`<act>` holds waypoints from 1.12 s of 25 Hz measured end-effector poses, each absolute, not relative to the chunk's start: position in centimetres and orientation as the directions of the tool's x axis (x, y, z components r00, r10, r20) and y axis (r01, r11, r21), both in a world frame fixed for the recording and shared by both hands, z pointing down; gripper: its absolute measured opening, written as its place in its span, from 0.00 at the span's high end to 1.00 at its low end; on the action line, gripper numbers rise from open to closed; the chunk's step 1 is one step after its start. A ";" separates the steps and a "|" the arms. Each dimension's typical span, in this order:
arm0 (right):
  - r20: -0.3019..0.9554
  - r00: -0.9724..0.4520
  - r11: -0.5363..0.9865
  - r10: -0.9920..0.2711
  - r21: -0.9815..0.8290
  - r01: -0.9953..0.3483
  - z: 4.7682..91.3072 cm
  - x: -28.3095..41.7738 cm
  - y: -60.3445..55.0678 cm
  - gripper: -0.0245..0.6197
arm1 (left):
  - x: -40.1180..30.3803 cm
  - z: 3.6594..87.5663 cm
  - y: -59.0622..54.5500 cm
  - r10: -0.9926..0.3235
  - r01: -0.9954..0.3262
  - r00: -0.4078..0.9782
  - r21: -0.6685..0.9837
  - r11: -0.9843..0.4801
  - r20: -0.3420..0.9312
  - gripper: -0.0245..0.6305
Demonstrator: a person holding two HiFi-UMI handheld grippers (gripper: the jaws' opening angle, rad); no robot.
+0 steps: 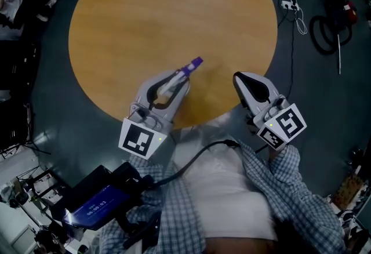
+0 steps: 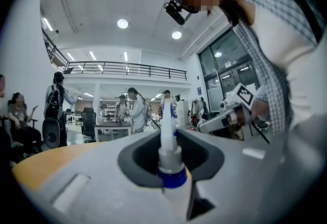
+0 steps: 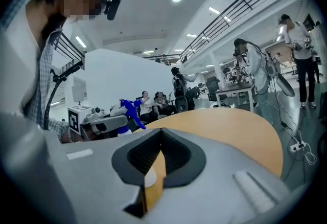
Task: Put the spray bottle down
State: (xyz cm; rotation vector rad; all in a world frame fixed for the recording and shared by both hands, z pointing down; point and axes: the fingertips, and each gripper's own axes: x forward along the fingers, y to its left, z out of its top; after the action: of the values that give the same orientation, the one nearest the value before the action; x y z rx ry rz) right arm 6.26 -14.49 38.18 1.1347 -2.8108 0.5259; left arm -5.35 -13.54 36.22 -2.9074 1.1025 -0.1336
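While the left gripper point(image 1: 175, 83) pinches the bottle point(image 1: 192, 65) over the counter's point(image 1: 174, 9) near edge, not yet down, I judge, lowering is the step in hand. Next, rest it on the wood, then spread those fingers (right gripper point(image 1: 239, 77) is pressed together, empty).

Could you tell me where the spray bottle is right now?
In the head view, left of centre: the spray bottle sits in the left gripper's jaws over the round table's near edge, nozzle pointing away.

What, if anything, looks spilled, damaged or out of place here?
Nothing stands out. The round wooden table shows no spill; the white spray bottle with a blue nozzle sits clamped in the left gripper.
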 end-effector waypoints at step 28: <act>0.161 -0.759 0.708 -0.630 -0.283 -0.648 37.7 5.5 -13.7 0.96 | -8.4 37.8 -11.7 -0.759 -0.763 0.645 0.013 -0.647 0.088 0.61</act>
State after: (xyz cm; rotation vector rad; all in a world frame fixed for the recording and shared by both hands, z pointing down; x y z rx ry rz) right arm 5.53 -13.68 37.68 1.0690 -2.8543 0.5030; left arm -8.42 -11.73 37.77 -2.8935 1.3391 -0.1190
